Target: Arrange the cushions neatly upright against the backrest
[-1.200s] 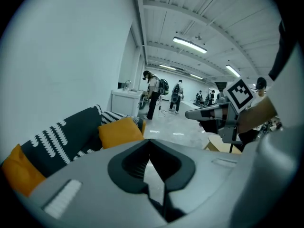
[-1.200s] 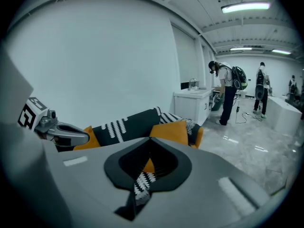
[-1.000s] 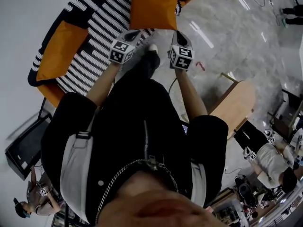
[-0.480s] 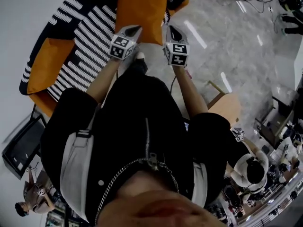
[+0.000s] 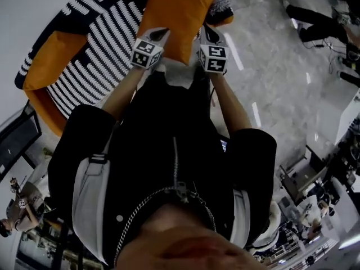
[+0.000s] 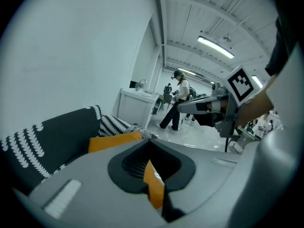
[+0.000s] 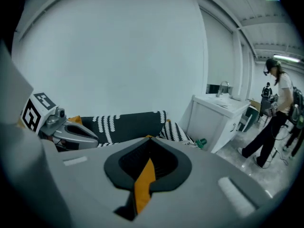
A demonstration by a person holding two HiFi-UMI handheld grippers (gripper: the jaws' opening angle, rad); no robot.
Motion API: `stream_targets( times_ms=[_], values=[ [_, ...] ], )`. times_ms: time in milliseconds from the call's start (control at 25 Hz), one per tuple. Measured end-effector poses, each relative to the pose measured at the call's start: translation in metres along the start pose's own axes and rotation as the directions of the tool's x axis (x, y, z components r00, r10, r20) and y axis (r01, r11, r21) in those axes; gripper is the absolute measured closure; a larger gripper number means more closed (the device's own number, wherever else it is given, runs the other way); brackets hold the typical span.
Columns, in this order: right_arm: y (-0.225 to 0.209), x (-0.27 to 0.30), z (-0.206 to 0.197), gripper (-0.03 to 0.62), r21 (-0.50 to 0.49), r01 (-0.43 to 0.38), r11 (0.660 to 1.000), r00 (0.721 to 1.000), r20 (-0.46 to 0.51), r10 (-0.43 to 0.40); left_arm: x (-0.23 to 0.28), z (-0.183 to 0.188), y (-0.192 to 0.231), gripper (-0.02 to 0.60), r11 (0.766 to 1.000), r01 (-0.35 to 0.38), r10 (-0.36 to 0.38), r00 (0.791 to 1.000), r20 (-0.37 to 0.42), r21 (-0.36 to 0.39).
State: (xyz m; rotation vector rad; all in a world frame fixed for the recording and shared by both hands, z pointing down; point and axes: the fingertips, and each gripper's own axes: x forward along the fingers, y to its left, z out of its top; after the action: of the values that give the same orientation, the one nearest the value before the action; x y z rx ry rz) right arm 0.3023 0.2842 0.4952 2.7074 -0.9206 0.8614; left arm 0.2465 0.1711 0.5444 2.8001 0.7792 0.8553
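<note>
L claw [image 5: 162,34], R claw [image 5: 206,30], both clamped, pointing fwd, side by side

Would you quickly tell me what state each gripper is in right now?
Left gripper: closed, pinching the orange cushion.
Right gripper: closed, pinching the same orange cushion.

Sofa [image 5: 95,61] far end cut off

Sofa [image 5: 50,117], orange: black-and-white striped cover [image 5: 95,55] spread across it; patterned cushion [image 5: 222,7] at far right end.
</note>
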Motion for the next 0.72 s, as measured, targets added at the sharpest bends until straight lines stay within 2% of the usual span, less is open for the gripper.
stream_targets(
  times_ms=[80, 160, 240, 360, 440, 560, 720],
  values=[
    [-0.028, 0.022, 0.013, 0.591, -0.013, -0.036, 0.999, 0.999, 0.007, 0.036, 0.019, 0.01, 0.006, 0.571, 0.998, -0.053, 0.053, 0.999, 0.004, -0.019],
    [-0.043, 0.043, 0.024, 0.591, -0.036, -0.104, 0.994, 0.995, 0.012, 0.104, 0.025, 0.016, 0.013, 0.571, 0.989, -0.139, 0.14, 0.99, 0.014, -0.049],
    [-0.052, 0.067, 0.037, 0.591, -0.073, -0.198, 0.978, 0.98, 0.014, 0.199, 0.029, 0.02, 0.025, 0.571, 0.962, -0.255, 0.258, 0.966, 0.023, -0.095],
    [-0.084, 0.097, 0.049, 0.591, -0.126, -0.297, 0.947, 0.954, 0.0, 0.299, 0.051, 0.024, 0.039, 0.571, 0.902, -0.389, 0.399, 0.917, 0.02, -0.187],
    [-0.103, 0.115, 0.057, 0.591, -0.16, -0.356, 0.921, 0.934, -0.02, 0.358, 0.06, 0.027, 0.047, 0.571, 0.844, -0.469, 0.489, 0.872, 0.014, -0.258],
    [-0.12, 0.132, 0.061, 0.591, -0.213, -0.463, 0.86, 0.886, -0.073, 0.459, 0.056, 0.028, 0.043, 0.571, 0.731, -0.584, 0.623, 0.782, -0.004, -0.353],
    [-0.137, 0.144, 0.054, 0.591, -0.268, -0.578, 0.771, 0.816, -0.153, 0.558, 0.058, 0.029, 0.023, 0.571, 0.598, -0.677, 0.736, 0.675, -0.04, -0.429]
  ],
)
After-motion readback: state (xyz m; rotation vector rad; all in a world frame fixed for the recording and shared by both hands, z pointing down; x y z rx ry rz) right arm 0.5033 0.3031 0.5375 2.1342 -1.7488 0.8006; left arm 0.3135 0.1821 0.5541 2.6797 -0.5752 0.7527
